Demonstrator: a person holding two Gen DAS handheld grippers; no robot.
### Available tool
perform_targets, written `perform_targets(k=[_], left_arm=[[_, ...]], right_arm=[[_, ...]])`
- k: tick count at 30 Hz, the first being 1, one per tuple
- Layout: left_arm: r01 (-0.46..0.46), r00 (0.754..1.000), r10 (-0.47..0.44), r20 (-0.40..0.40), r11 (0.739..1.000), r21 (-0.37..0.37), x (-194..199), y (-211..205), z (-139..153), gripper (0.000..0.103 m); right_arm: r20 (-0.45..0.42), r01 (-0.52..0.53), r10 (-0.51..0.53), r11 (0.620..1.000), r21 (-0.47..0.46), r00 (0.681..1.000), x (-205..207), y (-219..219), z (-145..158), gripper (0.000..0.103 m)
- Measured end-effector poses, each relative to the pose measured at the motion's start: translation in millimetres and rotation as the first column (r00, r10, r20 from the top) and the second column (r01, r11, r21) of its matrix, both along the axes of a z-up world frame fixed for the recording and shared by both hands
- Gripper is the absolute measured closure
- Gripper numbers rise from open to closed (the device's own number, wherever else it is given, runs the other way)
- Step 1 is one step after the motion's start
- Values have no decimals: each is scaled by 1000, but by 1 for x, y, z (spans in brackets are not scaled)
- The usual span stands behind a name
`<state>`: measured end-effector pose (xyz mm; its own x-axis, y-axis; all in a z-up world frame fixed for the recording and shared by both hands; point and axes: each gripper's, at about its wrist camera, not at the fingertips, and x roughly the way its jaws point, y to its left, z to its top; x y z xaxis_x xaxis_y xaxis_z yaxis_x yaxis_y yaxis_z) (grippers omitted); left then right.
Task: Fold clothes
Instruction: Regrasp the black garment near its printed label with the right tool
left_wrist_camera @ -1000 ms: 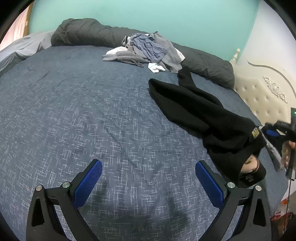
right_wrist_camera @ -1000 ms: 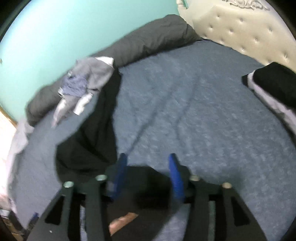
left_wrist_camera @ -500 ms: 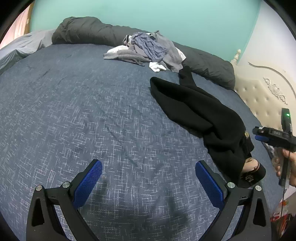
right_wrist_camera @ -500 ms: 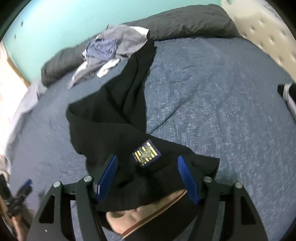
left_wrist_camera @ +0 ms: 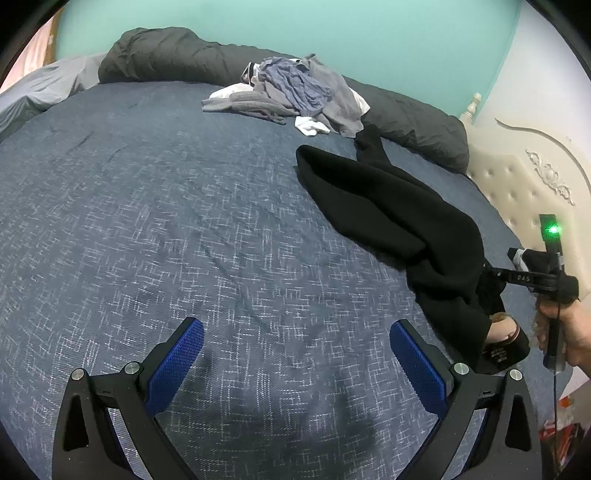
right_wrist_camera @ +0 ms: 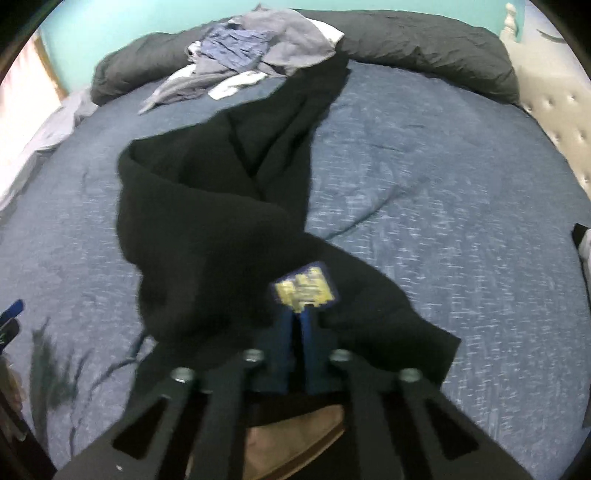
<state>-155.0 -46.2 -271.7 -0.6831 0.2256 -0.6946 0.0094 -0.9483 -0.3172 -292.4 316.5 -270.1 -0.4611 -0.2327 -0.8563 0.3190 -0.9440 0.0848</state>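
Right claw (right_wrist_camera: 295, 325) pinches one black garment (right_wrist_camera: 207, 221); left claw (left_wrist_camera: 295, 362) open

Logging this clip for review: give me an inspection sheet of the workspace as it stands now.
Surface: bed with a blue flecked cover, mostly bare in front of the left claw.
Job's things: black garment stretched across the bed, its yellow-patch end pinched in the right claw.
Clutter: heap of grey, blue and white clothes at the far edge, against a dark grey rolled duvet.
Grippers: left claw open, above the cover, holding nothing; right claw shut on the black garment.
Cables: thin dark cable hanging below the right hand.
Surroundings: teal wall; cream tufted headboard.
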Motion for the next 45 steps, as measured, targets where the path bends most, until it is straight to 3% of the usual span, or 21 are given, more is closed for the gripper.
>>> perform_targets(k=[7, 10, 12, 14, 15, 20, 24, 31, 35, 38, 42, 45], left_arm=[[-11, 1000, 11, -4, 1000, 9, 2, -4, 2, 0], [-18, 1000, 18, -3, 1000, 16, 4, -8, 3, 0], [-22, 1000, 22, -4, 1000, 20, 6, -11, 3, 0], [-27, 1000, 27, -9, 999, 23, 6, -14, 5, 0], [-30, 999, 31, -11, 999, 29, 7, -16, 5, 0], [-33, 999, 33, -13, 999, 34, 6, -18, 6, 0], [-30, 1000, 31, -6, 999, 31, 3, -17, 4, 0], [-27, 1000, 27, 4, 999, 24, 1, -14, 2, 0], [-23, 1000, 23, 6, 1000, 21, 0, -13, 2, 0], [-21, 1000, 21, 7, 1000, 18, -1, -12, 1, 0], [-20, 1000, 20, 11, 1000, 18, -2, -12, 0, 0], [-21, 1000, 20, 9, 1000, 15, -2, -12, 1, 0]], right_arm=[[-84, -78, 67, 988, -133, 994, 14, -17, 54, 102], [-66, 17, -26, 990, -142, 997, 3, -10, 66, 101], [8, 131, -132, 973, -190, 991, -6, 11, 58, 89], [65, 236, -227, 948, -215, 972, -10, 31, 47, 41], [92, 266, -252, 940, -213, 963, -10, 39, 39, 39], [223, 400, -355, 891, -213, 908, -2, 69, -4, 39], [269, 469, -400, 838, -280, 876, 1, 84, -25, 39], [254, 469, -399, 804, -366, 881, -4, 88, -33, 41], [212, 426, -370, 805, -413, 905, -2, 92, -29, 64], [183, 384, -338, 818, -429, 923, -1, 89, -24, 71], [180, 372, -326, 815, -444, 928, -1, 89, -22, 72], [197, 388, -334, 813, -434, 922, -2, 88, -26, 60]])
